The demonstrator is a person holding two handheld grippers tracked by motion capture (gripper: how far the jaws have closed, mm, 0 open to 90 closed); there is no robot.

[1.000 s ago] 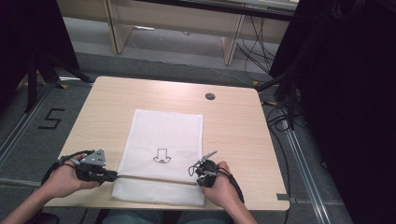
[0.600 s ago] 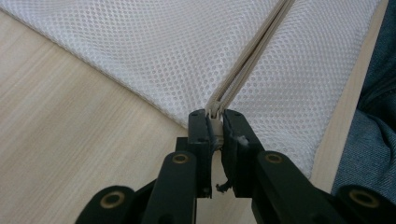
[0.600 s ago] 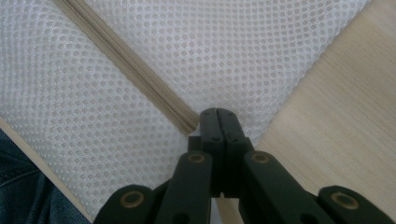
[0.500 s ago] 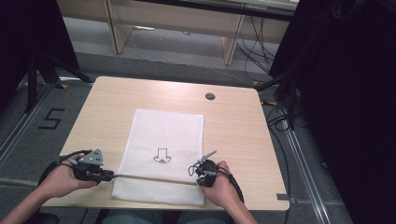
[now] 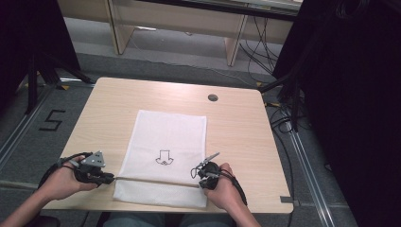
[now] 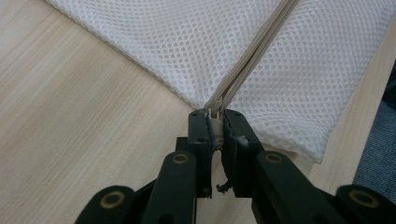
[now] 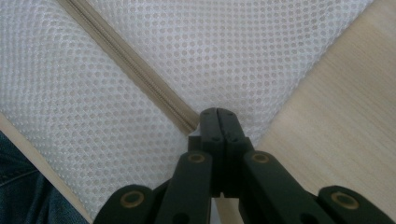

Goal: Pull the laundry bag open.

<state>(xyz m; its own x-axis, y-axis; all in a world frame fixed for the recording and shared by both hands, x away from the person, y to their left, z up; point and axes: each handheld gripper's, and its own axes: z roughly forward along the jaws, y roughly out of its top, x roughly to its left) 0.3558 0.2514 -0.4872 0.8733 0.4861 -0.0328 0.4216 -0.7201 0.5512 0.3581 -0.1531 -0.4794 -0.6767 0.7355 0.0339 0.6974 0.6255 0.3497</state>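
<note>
The mesh bag [image 5: 165, 156] lies flat on the table [image 5: 241, 132]. The left gripper [image 6: 215, 116] clamps the zipper [image 6: 247, 65] end; the right gripper [image 7: 218, 114] is pressed together at the other end. Keep the left end firmly anchored and pull the right straight along the zipper.

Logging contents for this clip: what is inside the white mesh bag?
Nothing shows inside the mesh laundry bag: it lies flat on the wooden table, its beige zipper shut. The left tongs pinch the zipper's end. The weave hides the interior.
</note>
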